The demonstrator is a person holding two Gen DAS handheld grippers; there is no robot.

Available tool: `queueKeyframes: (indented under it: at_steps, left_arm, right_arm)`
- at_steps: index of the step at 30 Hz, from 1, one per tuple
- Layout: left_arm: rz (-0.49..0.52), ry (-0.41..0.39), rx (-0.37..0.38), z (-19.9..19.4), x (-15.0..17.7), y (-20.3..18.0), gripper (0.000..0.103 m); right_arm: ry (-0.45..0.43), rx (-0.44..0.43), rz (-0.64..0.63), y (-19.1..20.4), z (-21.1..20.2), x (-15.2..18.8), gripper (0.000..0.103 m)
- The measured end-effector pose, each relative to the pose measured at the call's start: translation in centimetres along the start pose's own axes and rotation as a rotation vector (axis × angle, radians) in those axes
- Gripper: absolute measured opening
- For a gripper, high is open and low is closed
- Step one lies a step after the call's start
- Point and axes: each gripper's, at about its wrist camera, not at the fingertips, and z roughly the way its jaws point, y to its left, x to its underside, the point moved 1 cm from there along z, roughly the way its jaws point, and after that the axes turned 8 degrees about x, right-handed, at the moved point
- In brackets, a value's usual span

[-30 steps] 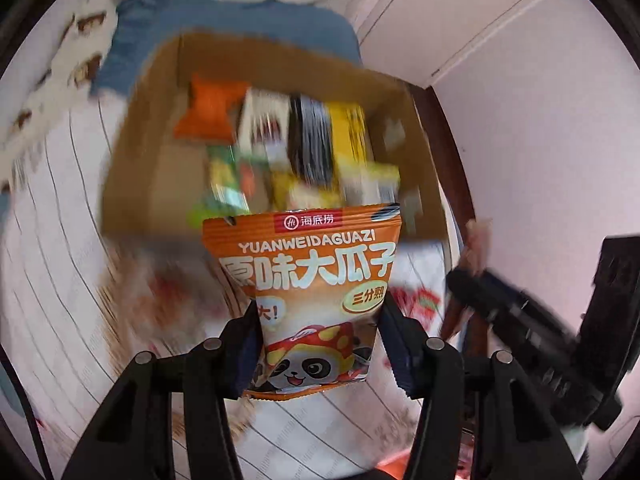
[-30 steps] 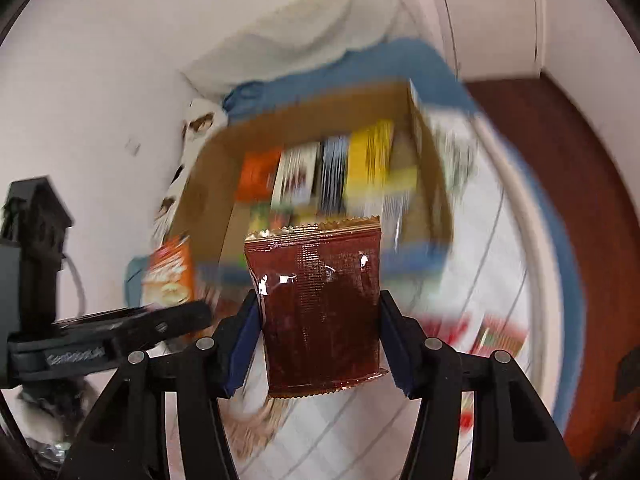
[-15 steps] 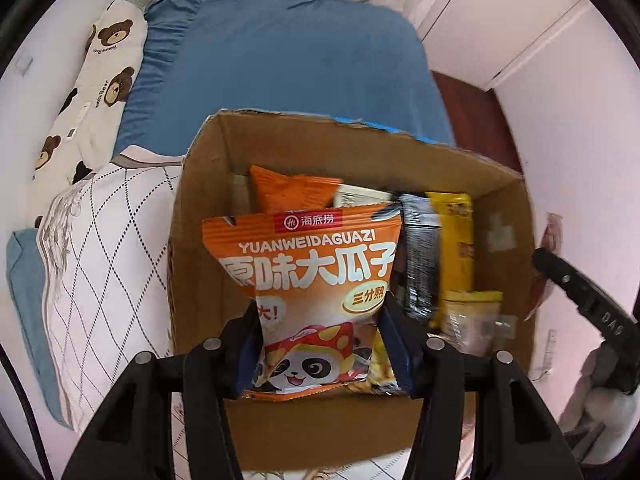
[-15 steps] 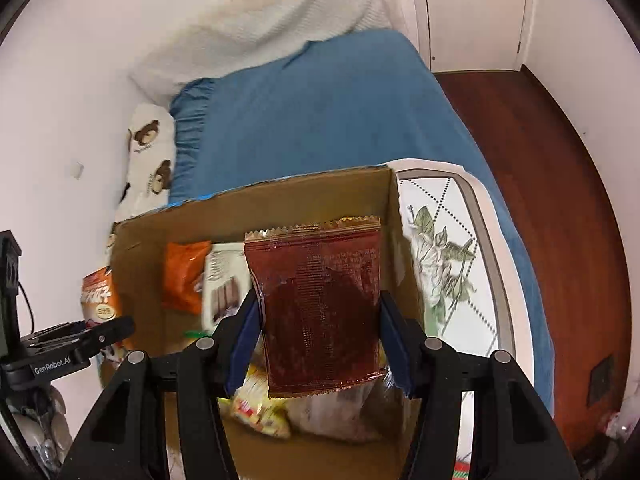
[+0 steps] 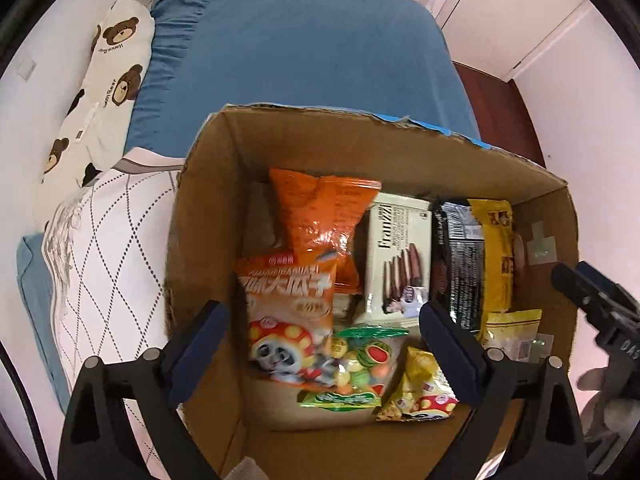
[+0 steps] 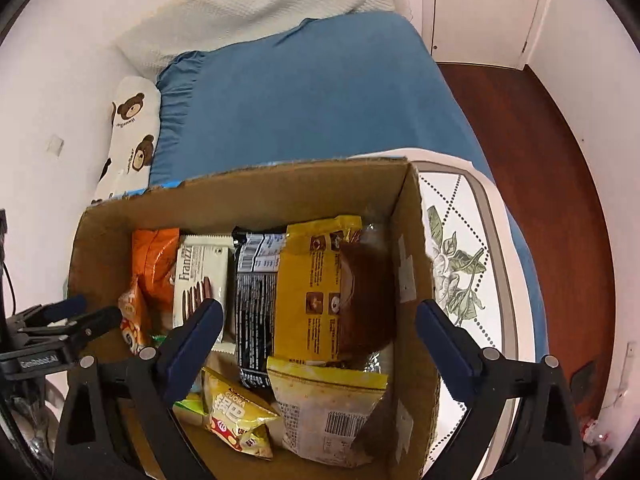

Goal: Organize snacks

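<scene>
Both tongs hang spread over the cardboard box [image 5: 208, 208], with nothing between their fingers. From my left gripper [image 5: 324, 336] I look straight down into the box; my right gripper [image 6: 318, 334] sits over the box's right half, jaws wide as well.

Nearest to me in the left view, a clear bag of fruit candies [image 5: 356, 364] with green ends lies on the box floor, touching a small yellow snack bag [image 5: 416, 392] to its right. Just left of the candies leans the orange seed bag with the panda [image 5: 290, 312], blurred, resting against the taller orange pouch [image 5: 320, 216] behind it. In the right view a pale pouch with a barcode [image 6: 328, 412] lies near the front, beside that same yellow bag.

Further back a row of packs stands on edge: a white wafer-stick box [image 5: 400, 256], a black packet [image 5: 460, 264], then a yellow packet [image 5: 498, 256]. Over the yellow packet, towards the right wall, I see a blurred brown-red sachet [image 6: 368, 292]; I cannot tell whether it is resting or falling.

Beyond the box, a white quilt with a diamond pattern [image 5: 108, 240] lies at its sides, then a blue bedsheet [image 5: 304, 52], a bear-print pillow [image 5: 108, 76] and a white blanket [image 6: 260, 4] at the wall. Dark wooden floor [image 6: 540, 160] runs along the right.
</scene>
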Motion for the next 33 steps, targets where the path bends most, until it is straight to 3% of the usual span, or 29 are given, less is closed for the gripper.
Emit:
queueKeyframes:
  at_steps: [11,23,33]
  left_arm:
    - [0.009,-0.084,-0.013,-1.2,3.8,-1.5,0.099]
    - [0.079,-0.300,-0.063,-6.0,12.6,-4.1,0.099]
    - [0.119,-0.399,-0.017,-11.2,19.1,-6.4,0.099]
  right_arm:
    - [-0.071,0.070,-0.051,1.4,-2.3,4.4,0.099]
    - [-0.252,0.061,-0.068,0.6,-8.7,12.3,0.099]
    - [-0.397,0.048,-0.066,-0.3,-16.2,17.9,0.099]
